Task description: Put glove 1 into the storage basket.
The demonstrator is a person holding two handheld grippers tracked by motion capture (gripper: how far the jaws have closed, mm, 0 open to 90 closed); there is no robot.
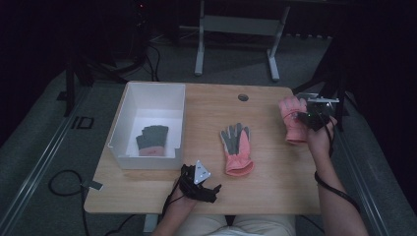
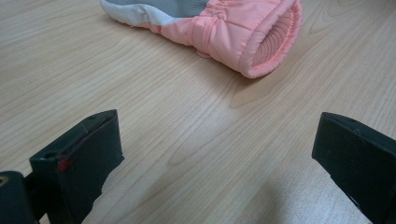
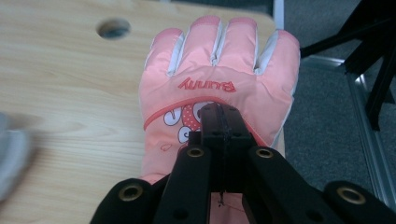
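High view: right gripper (image 1: 312, 116) pinches pink glove (image 1: 294, 122) at worktop (image 1: 275, 187) right edge, fingers clamped on back fabric, likely bound for white box (image 1: 129, 103). Left gripper (image 1: 202, 187) rests, fingers spread, facing second glove (image 1: 238, 147).

My closed right gripper (image 3: 223, 122) hides the middle of the pink glove (image 3: 219, 88) and part of its printed picture, and the cuff is cut off at the bottom edge. In my left gripper view, the second glove (image 2: 224, 32) loses its fingers past the top edge. A grey blur (image 3: 11, 154) at the left edge is unreadable.
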